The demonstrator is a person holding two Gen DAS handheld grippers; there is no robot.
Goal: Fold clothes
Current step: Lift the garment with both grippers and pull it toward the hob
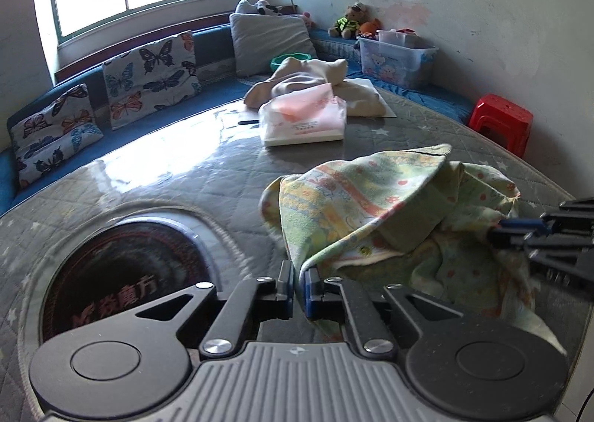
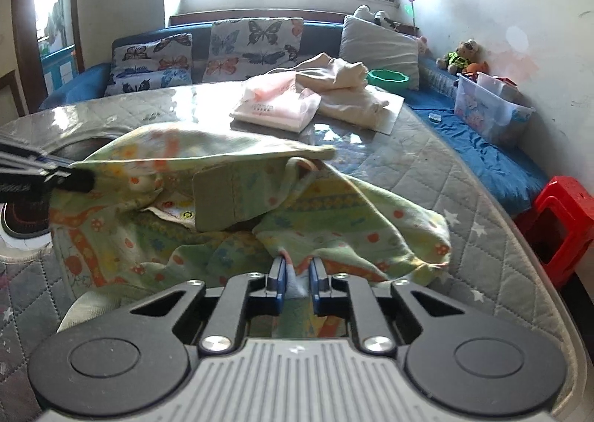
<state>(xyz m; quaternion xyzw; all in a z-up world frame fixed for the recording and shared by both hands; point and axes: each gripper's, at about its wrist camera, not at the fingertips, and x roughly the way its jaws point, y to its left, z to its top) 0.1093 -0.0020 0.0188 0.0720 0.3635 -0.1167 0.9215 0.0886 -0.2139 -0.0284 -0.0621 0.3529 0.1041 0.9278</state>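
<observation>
A green patterned child's garment (image 1: 378,206) lies bunched on the quilted grey table (image 1: 185,177). My left gripper (image 1: 299,286) is shut on its near edge, the cloth pinched between the blue pads. My right gripper (image 2: 297,283) is shut on another edge of the same garment (image 2: 260,206), which is lifted and draped between the two. The right gripper shows at the right edge of the left wrist view (image 1: 497,232). The left gripper shows at the left edge of the right wrist view (image 2: 80,179).
A pink-and-white folded item (image 1: 304,117) and a cream garment (image 1: 315,80) lie farther back on the table. A round dark inset (image 1: 122,273) sits at the left. Butterfly cushions (image 1: 148,77), a plastic toy bin (image 1: 397,58) and a red stool (image 1: 501,121) surround the table.
</observation>
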